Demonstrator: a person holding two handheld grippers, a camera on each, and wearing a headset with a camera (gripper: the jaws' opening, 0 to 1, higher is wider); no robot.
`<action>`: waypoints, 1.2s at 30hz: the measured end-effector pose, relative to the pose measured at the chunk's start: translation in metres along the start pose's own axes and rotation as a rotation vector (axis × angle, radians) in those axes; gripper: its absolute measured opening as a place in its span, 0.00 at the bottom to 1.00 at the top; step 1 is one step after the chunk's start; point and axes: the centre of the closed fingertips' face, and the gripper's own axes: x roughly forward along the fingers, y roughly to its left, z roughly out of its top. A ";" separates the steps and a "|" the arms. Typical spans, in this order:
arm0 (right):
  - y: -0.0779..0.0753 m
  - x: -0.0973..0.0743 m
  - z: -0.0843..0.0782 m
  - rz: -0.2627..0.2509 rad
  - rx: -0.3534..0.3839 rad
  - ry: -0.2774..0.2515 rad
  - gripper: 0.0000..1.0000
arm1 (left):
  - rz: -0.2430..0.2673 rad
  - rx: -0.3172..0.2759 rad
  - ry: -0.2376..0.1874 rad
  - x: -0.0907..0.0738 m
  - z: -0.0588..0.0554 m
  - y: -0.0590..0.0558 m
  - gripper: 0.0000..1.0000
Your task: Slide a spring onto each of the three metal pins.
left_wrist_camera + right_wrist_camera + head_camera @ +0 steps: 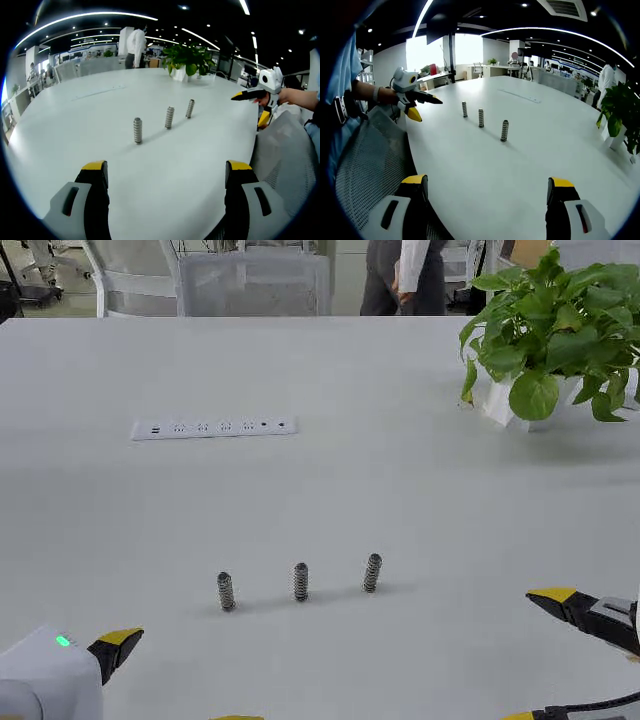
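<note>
Three springs [301,582], perhaps over pins; plant [545,330] beyond.

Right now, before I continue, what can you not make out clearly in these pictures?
- The pins, all views: the three springs cover them, so I cannot tell whether a pin stands inside each.
- The power strip, head view: its socket markings are too small to read.
- The white pot, head view: the plant hides most of it.
- The left tool and right tool, head view: the picture's edges cut off their bodies.
</note>
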 end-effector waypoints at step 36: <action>0.010 0.023 0.006 0.018 -0.012 0.001 0.99 | 0.021 -0.061 -0.024 0.004 -0.010 0.009 0.96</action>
